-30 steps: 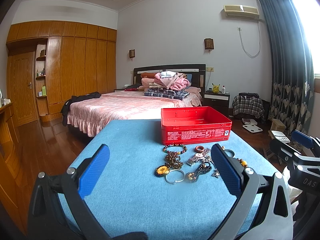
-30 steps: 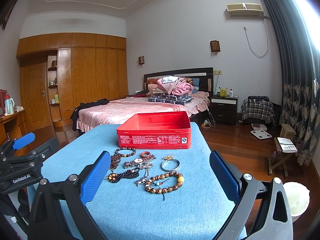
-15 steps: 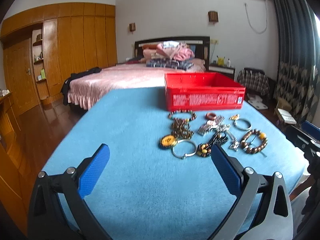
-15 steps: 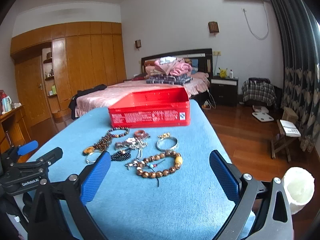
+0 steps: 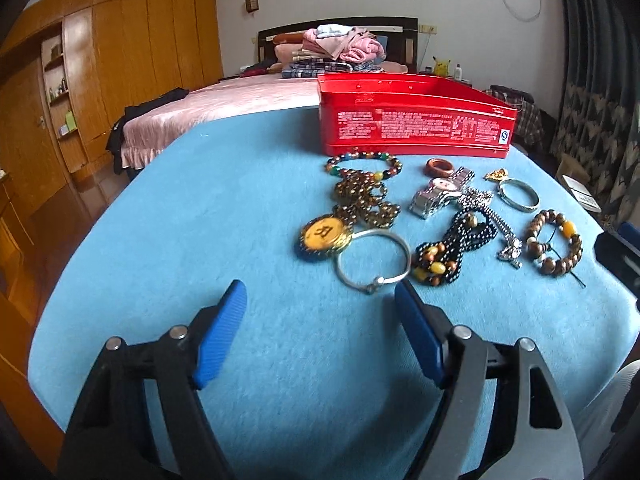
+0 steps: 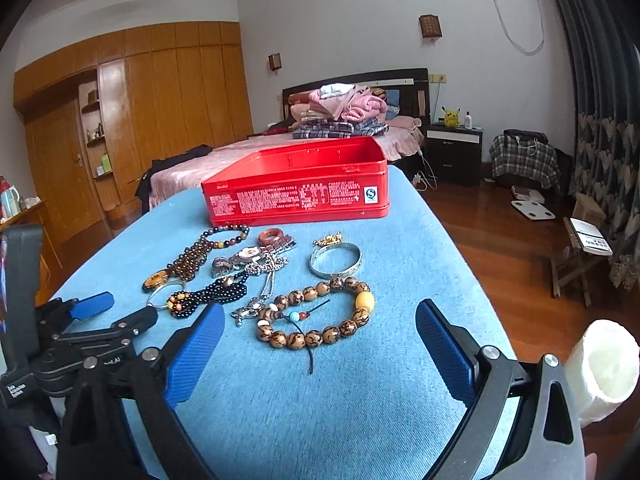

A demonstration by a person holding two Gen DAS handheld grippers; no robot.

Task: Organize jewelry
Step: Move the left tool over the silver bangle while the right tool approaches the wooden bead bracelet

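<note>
- The left claw (image 5: pixel 320 300) is released, its blue pads spread wide and holding nothing, low over the blue tabletop (image 5: pixel 200 208).
- Just ahead of its right pad lies the thin silver bangle (image 5: pixel 374 258), its clasp end nearest the claw and its far edge touching the yellow pendant (image 5: pixel 322 236).
- The right claw (image 6: pixel 316 320) is also released and empty; the wooden bead bracelet (image 6: pixel 318 312) lies directly ahead between its pads, with a dark cord trailing back toward the claw.
- Beyond both claws, past the jewelry pile, the red tin (image 6: pixel 300 192) stands open, apparently the place for the pieces; its inside cannot be seen from here.
- Risk, as I judge it: the bangle is thin and flat on the cloth, so closing pads may slide over it or push it into the pendant rather than lift it.
- The black bead strand (image 5: pixel 456 240) and silver chain (image 5: pixel 496 220) overlap just right of the bangle; a grab set slightly right could snag them and drag several pieces at once.
- The bracelet's loose cord could catch under the right claw's pad, tugging the bracelet askew.
- Both claws work close together over one pile; converging reaches could bump each other.
</note>
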